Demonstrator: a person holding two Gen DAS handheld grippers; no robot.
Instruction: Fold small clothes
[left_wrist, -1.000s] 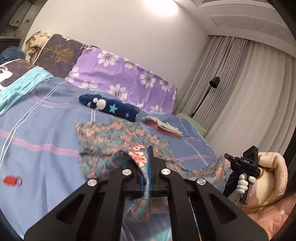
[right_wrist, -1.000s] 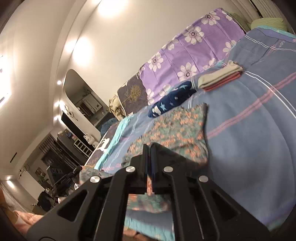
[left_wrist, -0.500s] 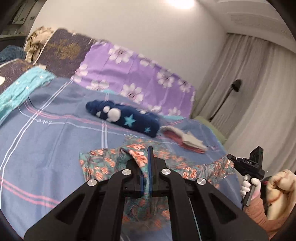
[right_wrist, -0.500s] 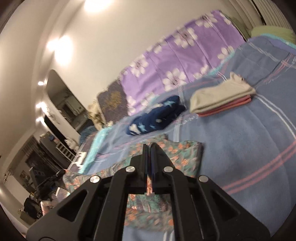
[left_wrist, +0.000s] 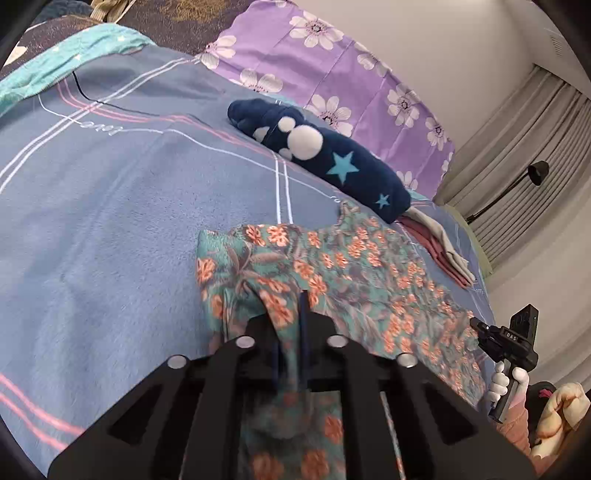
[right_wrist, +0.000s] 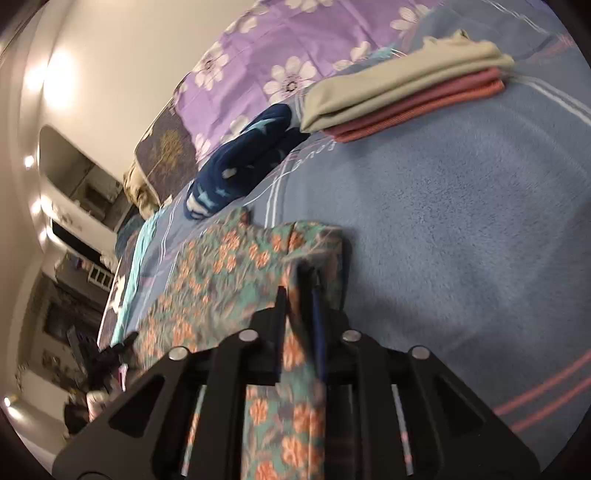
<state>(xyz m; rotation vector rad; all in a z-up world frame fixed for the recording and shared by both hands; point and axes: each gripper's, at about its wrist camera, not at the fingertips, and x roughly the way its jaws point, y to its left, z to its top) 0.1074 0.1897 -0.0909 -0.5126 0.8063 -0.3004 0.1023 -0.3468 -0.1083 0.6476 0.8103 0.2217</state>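
Now your left gripper (left_wrist: 291, 314) sits low over the bed (left_wrist: 110, 221), and its fingers (left_wrist: 303, 317) have just been opening to a narrow gap with a fold of the floral garment (left_wrist: 332, 269) still between them; the cloth looks slack there rather than pinched. That garment lies spread on the blue striped blanket, running from the fingers toward 2 o'clock in the left wrist view, its far edge just short of the navy star-print bundle (left_wrist: 325, 155), which lies at 12 o'clock. A folded stack of beige and red clothes (left_wrist: 439, 247) rests beside the bundle at about 2 o'clock, and purple floral pillows (left_wrist: 332, 66) line the head of the bed behind both. Your right gripper (right_wrist: 299, 291) is likewise down at the cloth, its fingers (right_wrist: 317, 306) also just parted to a slim gap, with the garment's (right_wrist: 229, 266) corner hanging loosely through them. From that view the garment stretches away toward 10 o'clock, the navy bundle (right_wrist: 243, 158) sits at 11 o'clock and the folded stack (right_wrist: 399, 96) at 1 o'clock. Your right gripper also shows at 4 o'clock in the left view, gripped by your hand (left_wrist: 506, 380)
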